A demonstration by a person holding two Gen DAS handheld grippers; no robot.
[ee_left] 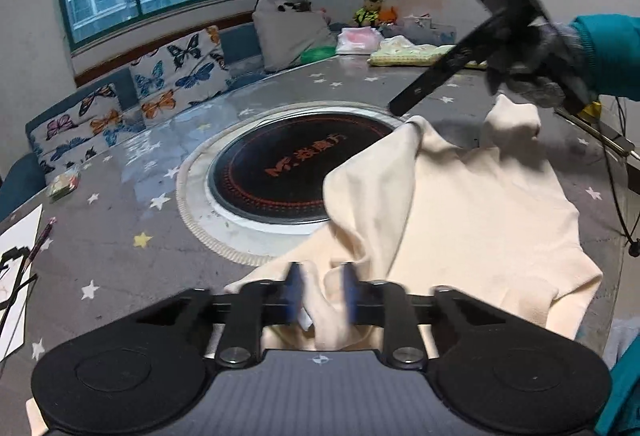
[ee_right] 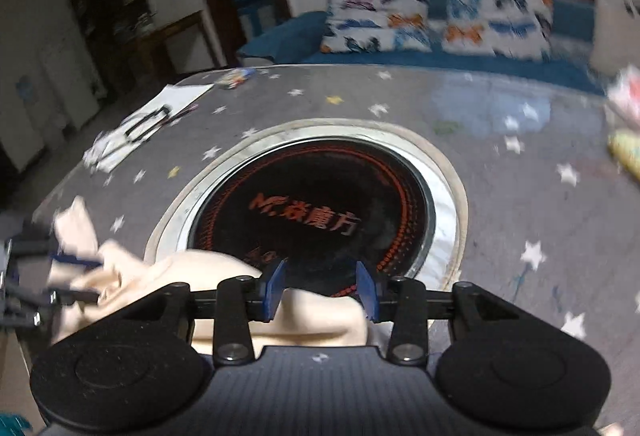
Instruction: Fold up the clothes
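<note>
Left gripper (ee_left: 320,294) fingers clamp the cream garment (ee_left: 460,204) beside the round hob (ee_left: 280,172); right gripper (ee_right: 320,290) fingers stand apart, empty. Keep the pinch firm, regrasp the far corner.

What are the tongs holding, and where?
The left tongs pinch the cream garment at a bunched fold on its near edge. The right tongs are open and hold nothing.

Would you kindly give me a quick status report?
Left gripper pinching the cream fabric garment. Right gripper open, empty. Garment overlaps the round black cooktop.
</note>
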